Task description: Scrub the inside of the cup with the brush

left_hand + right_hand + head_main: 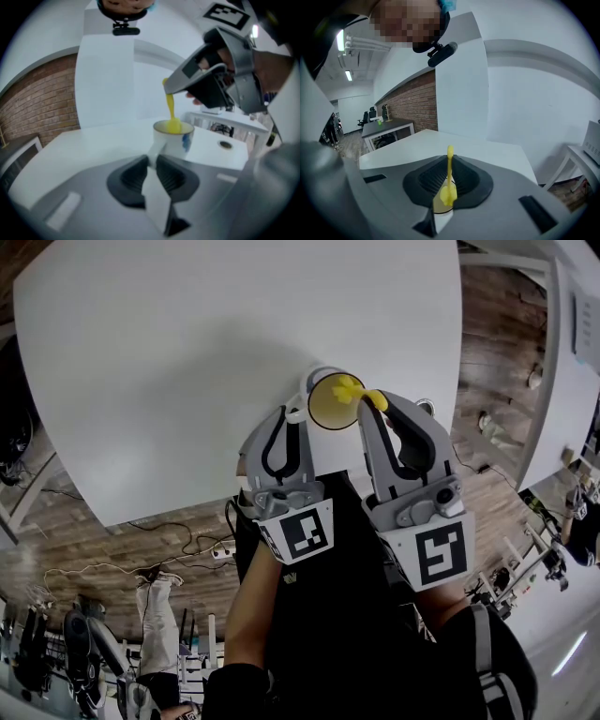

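Observation:
A white cup (328, 401) with a yellow inside and a blue mark (174, 137) is tilted over the white table (187, 362). My left gripper (292, 414) (153, 161) is shut on the cup's handle. My right gripper (375, 411) (206, 84) (449, 176) is shut on a thin yellow brush (351, 388) (171, 110) (449, 180). The brush's head reaches down into the cup's mouth. In the right gripper view the brush stands between the pads, and a pale bit of the cup's rim (441, 213) shows below it.
The table's near edge (169, 507) runs just in front of the grippers, with wooden floor and cables (178, 540) beneath. A round cable hole (225, 145) sits in the tabletop right of the cup. Another white table (562, 381) stands to the right.

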{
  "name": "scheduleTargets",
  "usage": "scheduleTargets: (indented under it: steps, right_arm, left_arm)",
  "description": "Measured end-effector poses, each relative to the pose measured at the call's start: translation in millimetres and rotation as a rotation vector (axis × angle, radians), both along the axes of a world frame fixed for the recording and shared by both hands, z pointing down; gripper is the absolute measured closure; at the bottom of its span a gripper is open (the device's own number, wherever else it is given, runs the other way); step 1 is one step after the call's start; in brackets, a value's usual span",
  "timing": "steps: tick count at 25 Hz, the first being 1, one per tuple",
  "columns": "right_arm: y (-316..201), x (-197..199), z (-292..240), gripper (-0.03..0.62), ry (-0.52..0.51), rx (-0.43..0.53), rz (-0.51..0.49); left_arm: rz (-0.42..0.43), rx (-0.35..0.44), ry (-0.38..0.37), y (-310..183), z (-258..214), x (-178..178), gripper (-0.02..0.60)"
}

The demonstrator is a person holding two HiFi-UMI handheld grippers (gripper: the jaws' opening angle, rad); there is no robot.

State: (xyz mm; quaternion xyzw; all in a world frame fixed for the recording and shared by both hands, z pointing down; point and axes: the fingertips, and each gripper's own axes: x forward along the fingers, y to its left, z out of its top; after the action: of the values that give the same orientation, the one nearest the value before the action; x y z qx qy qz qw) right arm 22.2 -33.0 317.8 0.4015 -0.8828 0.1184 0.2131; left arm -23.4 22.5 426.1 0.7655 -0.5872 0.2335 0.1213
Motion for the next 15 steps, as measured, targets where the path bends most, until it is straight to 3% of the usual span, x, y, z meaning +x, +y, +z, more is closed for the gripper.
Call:
scheduleTargets:
  steps: [15]
  right_arm:
    - [1, 3, 40, 0.563, 0.043, -0.053, 0.008]
  left_arm:
    - [0.0, -0.003, 0.002, -1, 0, 0, 0.522]
